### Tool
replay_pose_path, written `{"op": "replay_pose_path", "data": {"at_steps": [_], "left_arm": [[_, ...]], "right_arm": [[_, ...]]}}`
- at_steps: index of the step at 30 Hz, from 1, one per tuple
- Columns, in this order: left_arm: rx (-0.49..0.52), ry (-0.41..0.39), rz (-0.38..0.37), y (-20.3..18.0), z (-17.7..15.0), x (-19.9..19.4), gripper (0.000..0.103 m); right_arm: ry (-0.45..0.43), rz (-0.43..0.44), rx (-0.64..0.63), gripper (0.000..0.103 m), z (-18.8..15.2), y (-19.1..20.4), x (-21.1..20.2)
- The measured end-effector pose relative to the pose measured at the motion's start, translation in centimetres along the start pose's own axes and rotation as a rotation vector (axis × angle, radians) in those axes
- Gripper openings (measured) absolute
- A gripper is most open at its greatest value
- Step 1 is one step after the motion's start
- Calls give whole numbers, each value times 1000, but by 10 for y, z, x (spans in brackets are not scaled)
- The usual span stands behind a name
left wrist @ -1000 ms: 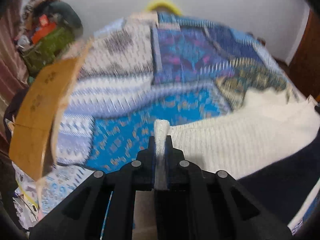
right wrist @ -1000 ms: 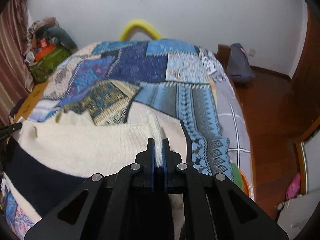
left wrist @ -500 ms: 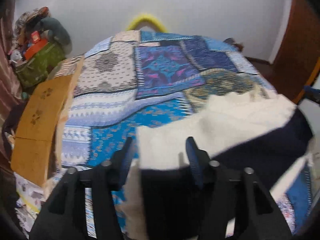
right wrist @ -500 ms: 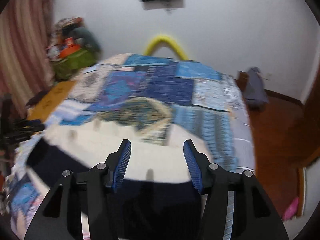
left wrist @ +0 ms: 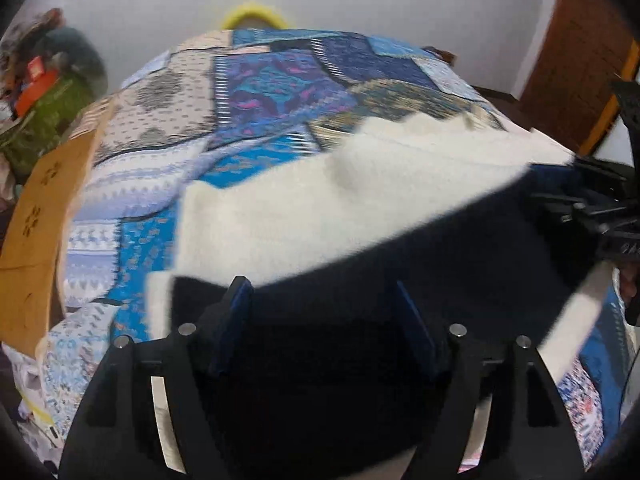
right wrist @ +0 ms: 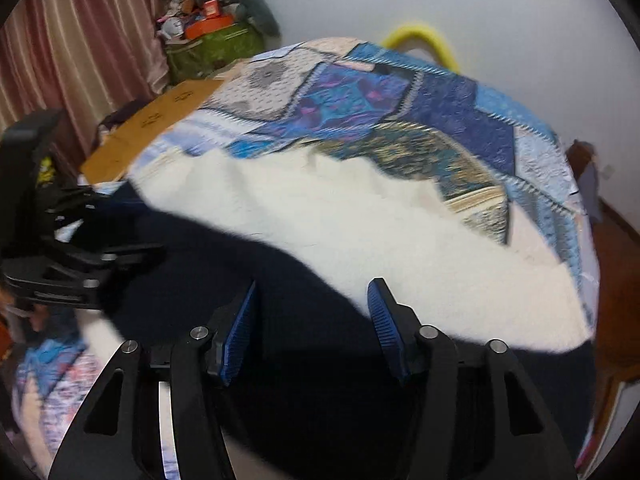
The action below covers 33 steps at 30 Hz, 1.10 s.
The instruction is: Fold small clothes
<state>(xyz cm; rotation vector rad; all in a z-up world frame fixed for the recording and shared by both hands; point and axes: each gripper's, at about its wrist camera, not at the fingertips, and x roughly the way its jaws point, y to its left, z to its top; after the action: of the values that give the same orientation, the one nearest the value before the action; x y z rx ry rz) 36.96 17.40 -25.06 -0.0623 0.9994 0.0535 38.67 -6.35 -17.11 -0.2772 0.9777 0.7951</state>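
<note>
Two claws are seen over a bed (left wrist: 280, 92) that is covered with a blue patchwork quilt (right wrist: 440, 120). A cream and navy garment (left wrist: 340, 200) is spread across the bed's near edge, cream part farther in, navy part nearest. The left claw (left wrist: 320, 304) is being opened above the navy cloth, nothing pinched. The right claw (right wrist: 312, 312) is held spread over the same navy part, its blue pads (right wrist: 382, 316) free of cloth.
</note>
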Motion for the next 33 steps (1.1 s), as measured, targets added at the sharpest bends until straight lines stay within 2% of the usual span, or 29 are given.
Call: {"op": "replay_pose_path", "data": {"at_steps": [1,4,7,10,12,13,16,18,25,28,33], "left_arm": [[-16,-4,25,8,2,1,73],[-54,-5,78,27,3,4,68],[-50,-2,176,38,-2,4,68],[-77,17,164,50,-6,2,68],[-92,27,156,55,-9,-3,68],[-96,26,155,56,-10,-9,68],[-105,9,141,55,-12,-29,67],[-111,-10,137,51,-12,-41,67],[-158,-66,78,34,-19,-88,68],[-191,-86,65,25,-30,-105,74],[-226,-63,45,13,-52,-112,76]], "right_arm": [[3,2,26,51,1,-7,0],[-5,-78,61,57,1,-24,-5],[-7,-141,93,58,-4,-39,-12],[-8,-173,121,61,-10,-47,-22],[-8,-313,121,59,-11,-52,-32],[-9,-340,123,59,-12,-56,-35],[-8,-281,211,59,-21,-73,-60],[-26,-255,218,59,-25,-72,-77],[-105,-227,179,59,-32,-43,-131],[-136,-199,176,59,-32,-31,-141],[-173,-158,154,61,-36,-7,-150]]}}
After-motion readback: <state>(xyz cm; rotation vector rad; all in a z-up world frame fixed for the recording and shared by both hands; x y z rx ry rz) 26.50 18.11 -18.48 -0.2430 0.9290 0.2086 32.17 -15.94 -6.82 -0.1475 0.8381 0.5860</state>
